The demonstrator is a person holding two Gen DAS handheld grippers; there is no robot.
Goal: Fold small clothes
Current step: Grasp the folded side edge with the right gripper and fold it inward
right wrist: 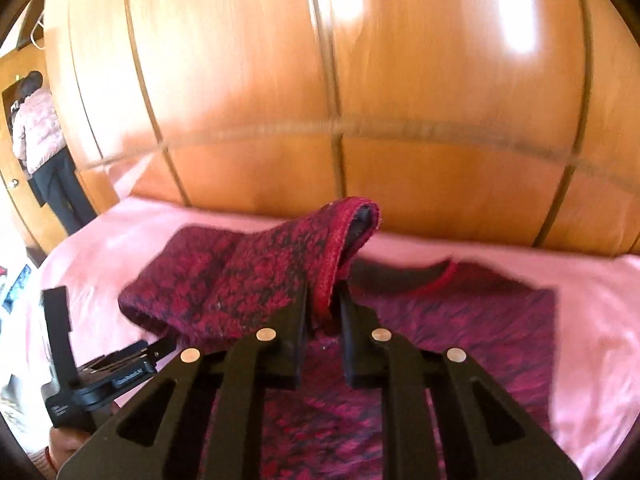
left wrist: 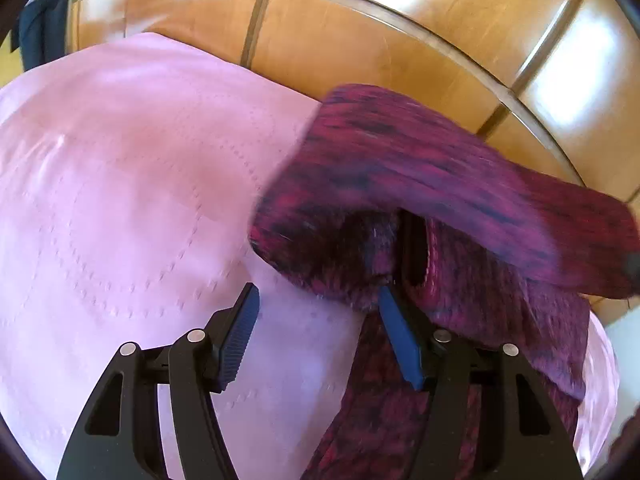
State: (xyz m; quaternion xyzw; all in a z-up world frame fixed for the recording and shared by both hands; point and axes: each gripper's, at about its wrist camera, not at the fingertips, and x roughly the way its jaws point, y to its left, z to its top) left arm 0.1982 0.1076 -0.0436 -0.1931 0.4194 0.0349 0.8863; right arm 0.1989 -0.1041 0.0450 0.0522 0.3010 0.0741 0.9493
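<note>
A small dark red and black knitted sweater (right wrist: 460,320) lies on a pink sheet (right wrist: 592,304). My right gripper (right wrist: 324,300) is shut on the sweater's left sleeve (right wrist: 240,276) and holds it lifted above the body. In the left wrist view the lifted sleeve (left wrist: 420,172) hangs across the right side over the sweater's body (left wrist: 500,312). My left gripper (left wrist: 316,292) is open and empty over the pink sheet (left wrist: 120,200), its right finger touching the sweater's edge. The left gripper's body (right wrist: 80,380) shows at the lower left of the right wrist view.
A wooden panelled wardrobe (right wrist: 360,80) stands right behind the bed. A jacket and dark trousers (right wrist: 44,148) hang on a door at far left. The pink sheet spreads wide to the left of the sweater.
</note>
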